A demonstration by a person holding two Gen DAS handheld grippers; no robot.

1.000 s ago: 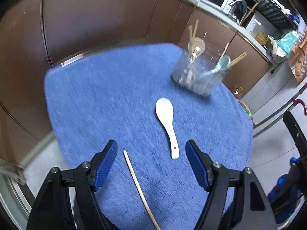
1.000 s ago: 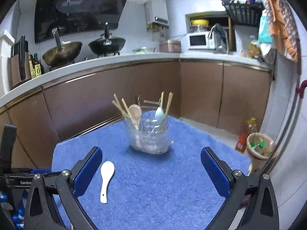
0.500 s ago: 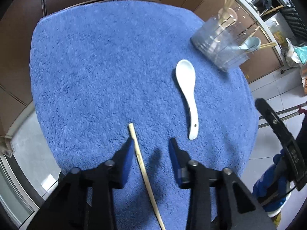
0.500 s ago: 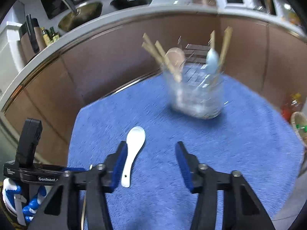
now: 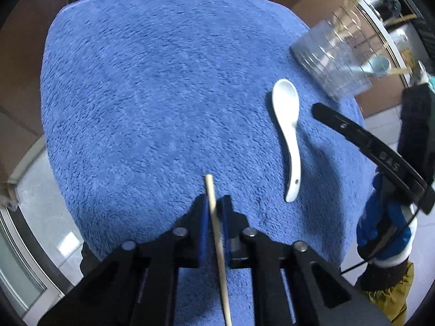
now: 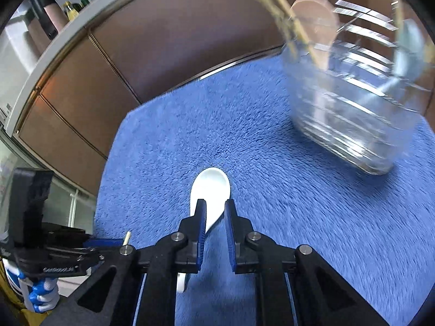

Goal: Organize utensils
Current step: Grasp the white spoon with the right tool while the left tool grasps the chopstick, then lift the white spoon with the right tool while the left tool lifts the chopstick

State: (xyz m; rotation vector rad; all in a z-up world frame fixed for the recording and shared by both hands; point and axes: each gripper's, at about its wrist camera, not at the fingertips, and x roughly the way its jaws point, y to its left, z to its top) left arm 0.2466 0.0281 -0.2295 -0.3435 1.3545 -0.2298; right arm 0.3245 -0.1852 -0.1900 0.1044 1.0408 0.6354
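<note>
My left gripper (image 5: pixel 214 206) is pinched on a single wooden chopstick (image 5: pixel 216 225) — its blue pads sit tight against the stick on both sides, and the stick's tip pokes out just past them over the blue towel (image 5: pixel 152 87). Those jaws have just been closing, with the chopstick between them.

My right gripper (image 6: pixel 214 209) hangs over the white ceramic spoon (image 6: pixel 210 187), its jaws drawn in to a narrow gap after closing just now. The spoon's neck runs between the pads; the left pad looks to be against it, but I cannot tell whether the right one touches.

The spoon lies flat on the towel, bowl toward the clear utensil holder (image 6: pixel 350 108) and near it — handle pointing away. The chopstick lies beside the spoon's handle end, farther from the holder. The holder itself stands at the towel's edge with wooden chopsticks and spoons upright in it.
</note>
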